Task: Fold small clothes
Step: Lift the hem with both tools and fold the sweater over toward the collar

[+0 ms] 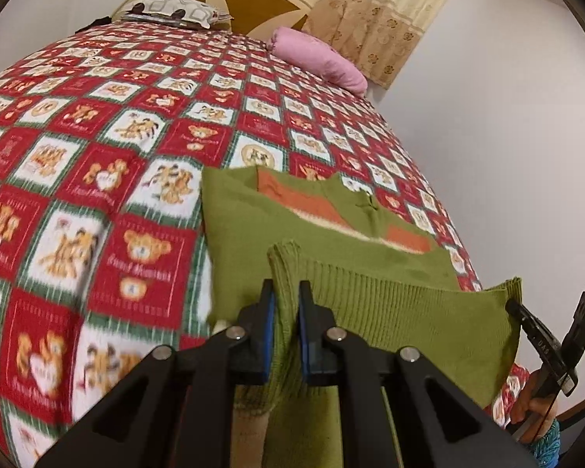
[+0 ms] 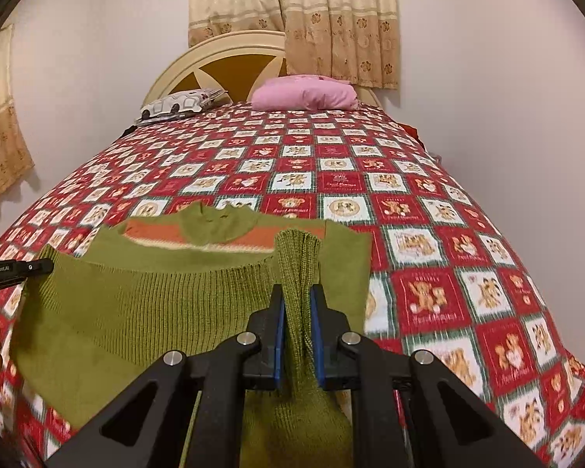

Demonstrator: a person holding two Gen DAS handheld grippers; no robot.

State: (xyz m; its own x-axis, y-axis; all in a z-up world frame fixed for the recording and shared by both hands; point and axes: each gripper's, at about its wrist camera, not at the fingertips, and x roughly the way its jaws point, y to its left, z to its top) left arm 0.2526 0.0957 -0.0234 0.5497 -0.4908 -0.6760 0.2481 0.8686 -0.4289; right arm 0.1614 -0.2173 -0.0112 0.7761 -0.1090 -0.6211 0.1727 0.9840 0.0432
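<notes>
The left claw (image 1: 286, 296) is clamped on one ribbed hem corner of the green sweater (image 1: 261, 214), and the right claw (image 2: 297, 304) is clamped on the other. The hem hangs lifted in the lower middle of both frames, while the orange-striped chest and collar lie on the teddy-bear bedspread (image 2: 429, 214). The bunched knit could slip from either grip. Uneven carrying would probably skew the fold, and dragging forward may slide the collar end and wrinkle the lower layer.
</notes>
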